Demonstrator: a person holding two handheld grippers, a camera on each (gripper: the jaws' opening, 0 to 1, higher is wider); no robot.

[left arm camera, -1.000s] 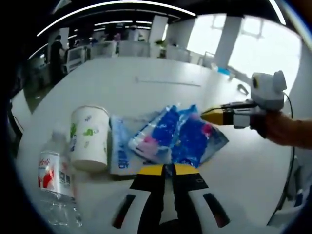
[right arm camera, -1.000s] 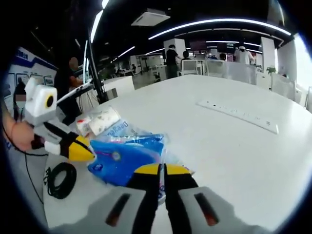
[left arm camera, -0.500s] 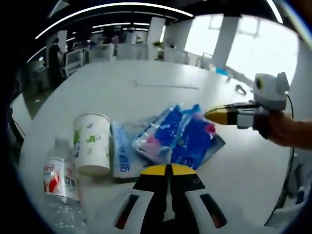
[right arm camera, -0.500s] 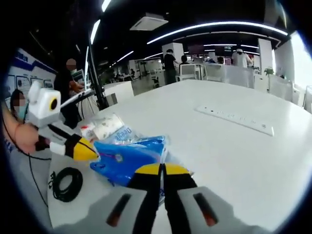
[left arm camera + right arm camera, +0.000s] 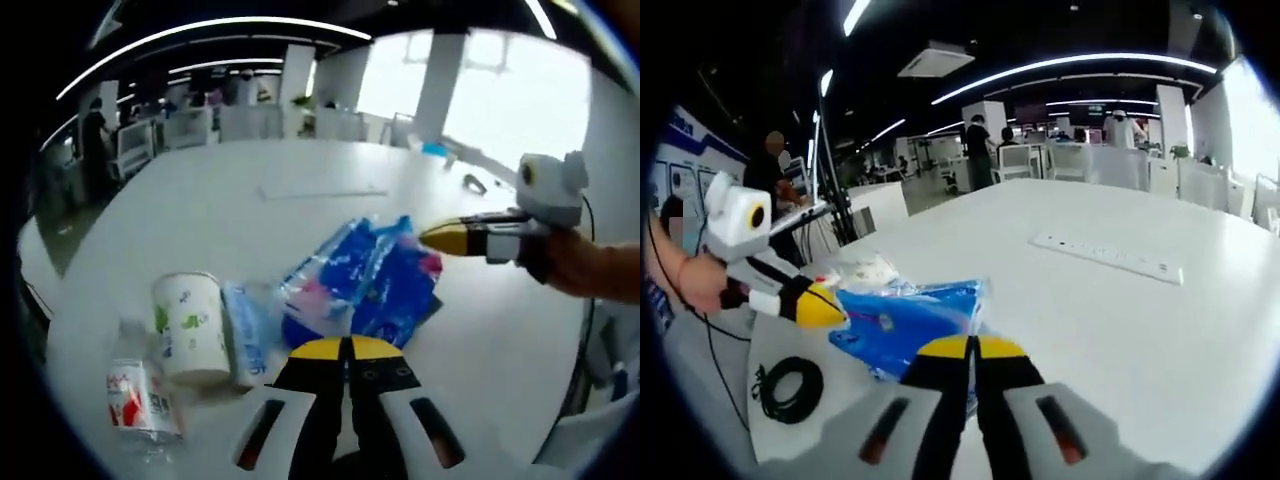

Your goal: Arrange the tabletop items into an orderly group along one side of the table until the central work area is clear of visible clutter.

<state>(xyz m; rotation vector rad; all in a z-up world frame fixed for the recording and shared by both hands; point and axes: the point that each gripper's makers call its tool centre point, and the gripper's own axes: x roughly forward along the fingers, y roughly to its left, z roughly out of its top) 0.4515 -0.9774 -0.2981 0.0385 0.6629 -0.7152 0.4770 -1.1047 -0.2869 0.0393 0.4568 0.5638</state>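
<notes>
Left gripper view, blue packets [image 5: 365, 280] just beyond closed jaws, cup [image 5: 188, 327] left.

Left gripper view looks down along its closed jaws, close above the counter [image 5: 250, 200], toward windows. Right gripper view looks low across the counter [image 5: 1120, 310] toward office desks. Both views share the blue packets [image 5: 365, 280] [image 5: 905, 315] from opposite sides.
</notes>
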